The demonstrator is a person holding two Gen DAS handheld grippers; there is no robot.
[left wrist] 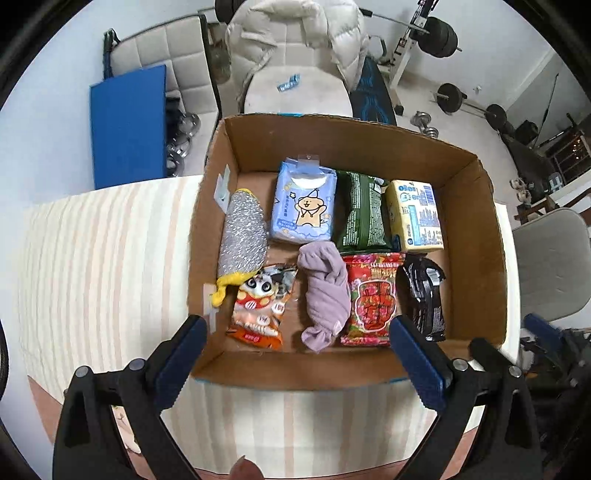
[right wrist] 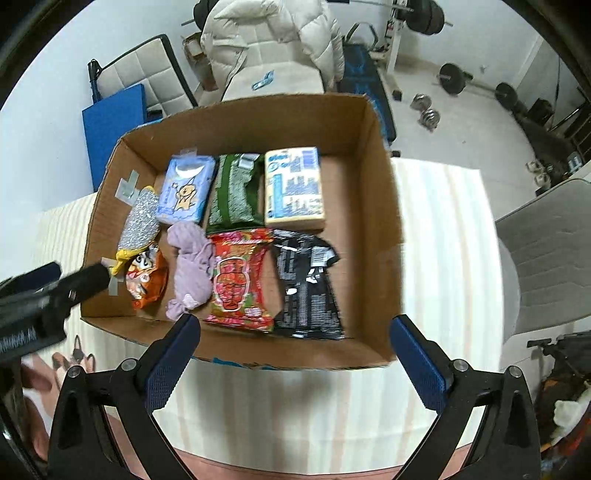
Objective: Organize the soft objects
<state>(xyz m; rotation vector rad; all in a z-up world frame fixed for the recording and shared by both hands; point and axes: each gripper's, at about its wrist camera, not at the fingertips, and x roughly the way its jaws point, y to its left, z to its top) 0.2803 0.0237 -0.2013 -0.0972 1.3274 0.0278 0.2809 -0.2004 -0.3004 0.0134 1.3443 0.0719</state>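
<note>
I hold my left tool (left wrist: 297,354) over the near edge of the box (left wrist: 476,236), its jaws spread wide with nothing between the pads. My right tool (right wrist: 295,354) hangs the same way above the box's near wall, jaws fully apart and empty. No earlier view tells me more than that both stand clear of the contents.

The box sits on the striped tabletop (left wrist: 103,258), and all the soft things lie inside it in two rows. In the far row, from the left: a blue tissue pack (left wrist: 303,203) with a cartoon bear, a green pack (left wrist: 362,214), and a yellow pack (left wrist: 415,216), each touching its neighbour. Along the left wall lies a silver scrubber (left wrist: 243,236) with a yellow loop at its near end. In the near row, an orange snack bag (left wrist: 260,308) lies under the scrubber's near end, then a rolled purple cloth (left wrist: 325,295), a red pack (left wrist: 371,299) just beside it, and a black pack (left wrist: 424,299) tilted at the right end. The right part of the box floor is bare cardboard.

From the right wrist view, the left tool's black body shows at the left edge, beside the box's left wall. Beyond the tabletop stands a chair (left wrist: 299,96) with a white jacket (left wrist: 295,33) over its back.
</note>
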